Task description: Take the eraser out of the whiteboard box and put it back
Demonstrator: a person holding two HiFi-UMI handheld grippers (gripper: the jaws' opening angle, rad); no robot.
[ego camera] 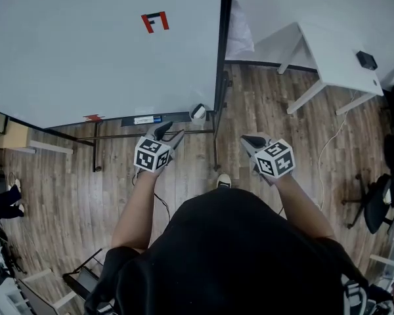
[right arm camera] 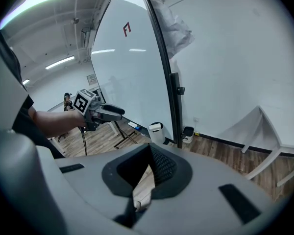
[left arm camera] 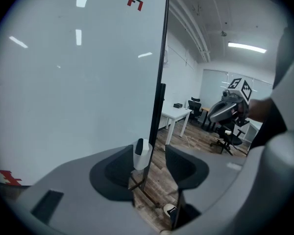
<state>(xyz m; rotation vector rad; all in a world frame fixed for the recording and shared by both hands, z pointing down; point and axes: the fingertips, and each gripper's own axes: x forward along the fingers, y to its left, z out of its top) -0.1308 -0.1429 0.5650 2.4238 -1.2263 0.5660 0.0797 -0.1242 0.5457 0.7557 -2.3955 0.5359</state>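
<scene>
A small white box (ego camera: 198, 113) hangs at the lower right corner of the big whiteboard (ego camera: 85, 51). In the left gripper view the box (left arm camera: 142, 156) shows a dark eraser (left arm camera: 139, 145) standing in its top. My left gripper (ego camera: 169, 133) hovers just below and left of the box, apart from it, jaws open and empty. Seen along its jaws, the left gripper (left arm camera: 149, 153) frames the box. My right gripper (ego camera: 253, 140) is held further right over the floor, fingertips together with nothing between them. The right gripper (right arm camera: 148, 148) looks toward the box (right arm camera: 157, 131).
The whiteboard tray (ego camera: 141, 119) carries a marker and a red item (ego camera: 93, 117). A black frame post (ego camera: 220, 51) and stand legs run down beside the box. A white table (ego camera: 335, 58) stands at right, office chairs (ego camera: 374, 202) beyond it. A cable lies on the wooden floor.
</scene>
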